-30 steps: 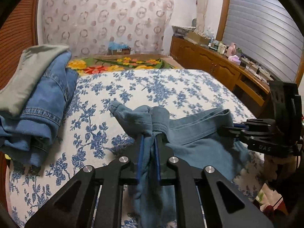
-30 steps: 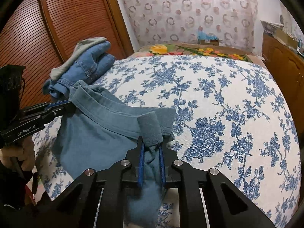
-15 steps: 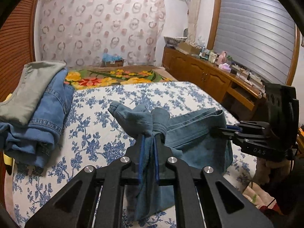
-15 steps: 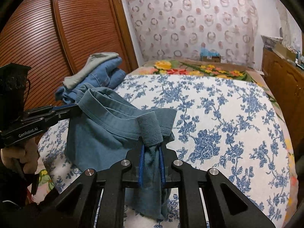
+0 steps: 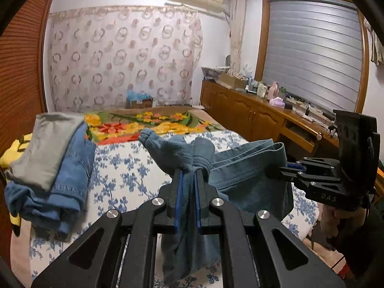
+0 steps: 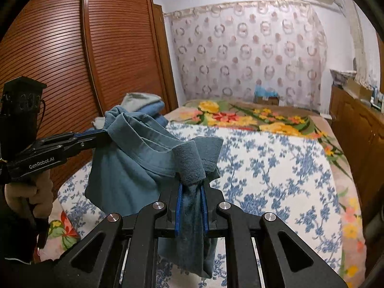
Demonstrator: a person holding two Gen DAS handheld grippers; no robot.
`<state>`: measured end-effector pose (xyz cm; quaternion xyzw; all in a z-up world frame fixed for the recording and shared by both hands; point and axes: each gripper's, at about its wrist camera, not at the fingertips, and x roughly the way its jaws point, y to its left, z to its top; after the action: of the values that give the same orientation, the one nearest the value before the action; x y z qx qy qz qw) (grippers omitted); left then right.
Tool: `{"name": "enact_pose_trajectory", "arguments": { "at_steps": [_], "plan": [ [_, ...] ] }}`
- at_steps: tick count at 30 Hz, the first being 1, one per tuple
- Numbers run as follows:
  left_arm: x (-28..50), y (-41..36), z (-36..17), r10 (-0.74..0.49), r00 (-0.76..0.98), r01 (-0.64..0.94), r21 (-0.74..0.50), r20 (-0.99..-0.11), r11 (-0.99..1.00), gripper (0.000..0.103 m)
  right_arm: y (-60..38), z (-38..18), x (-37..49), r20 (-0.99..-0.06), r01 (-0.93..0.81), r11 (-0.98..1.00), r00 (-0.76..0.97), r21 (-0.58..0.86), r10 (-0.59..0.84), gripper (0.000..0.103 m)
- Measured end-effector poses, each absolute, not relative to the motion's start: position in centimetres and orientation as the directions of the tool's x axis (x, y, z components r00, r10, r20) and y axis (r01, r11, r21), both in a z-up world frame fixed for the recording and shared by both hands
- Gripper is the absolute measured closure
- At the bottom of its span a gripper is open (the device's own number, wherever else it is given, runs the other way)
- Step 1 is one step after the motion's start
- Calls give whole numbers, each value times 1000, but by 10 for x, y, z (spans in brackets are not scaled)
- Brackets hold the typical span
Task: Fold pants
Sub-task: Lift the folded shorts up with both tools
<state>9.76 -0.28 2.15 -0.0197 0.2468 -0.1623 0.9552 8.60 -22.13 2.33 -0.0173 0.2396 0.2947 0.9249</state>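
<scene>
Left wrist view has the left gripper (image 5: 188, 175) with its jaws clenched on a bunched corner of the teal pants (image 5: 242, 172), and over at the right the right gripper (image 5: 285, 166) is pinching the other end of the waistband, so the cloth hangs stretched between the two above the near part of the bed (image 5: 124, 175). Right wrist view confirms it: jaws clamped on a rolled fold of fabric, the rest drooping below, while a stack of folded clothes (image 5: 48, 163) sits at the bed's left edge beside the wardrobe (image 6: 60, 48).
</scene>
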Motion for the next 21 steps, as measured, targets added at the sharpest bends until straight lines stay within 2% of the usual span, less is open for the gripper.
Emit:
{"name": "enact_pose_trajectory", "arguments": {
  "at_steps": [21],
  "plan": [
    [89,24,66,-250,888,241,-73,-386,968,93,-196,67,91,-367,-616,787,726,30,582,90]
  ]
}}
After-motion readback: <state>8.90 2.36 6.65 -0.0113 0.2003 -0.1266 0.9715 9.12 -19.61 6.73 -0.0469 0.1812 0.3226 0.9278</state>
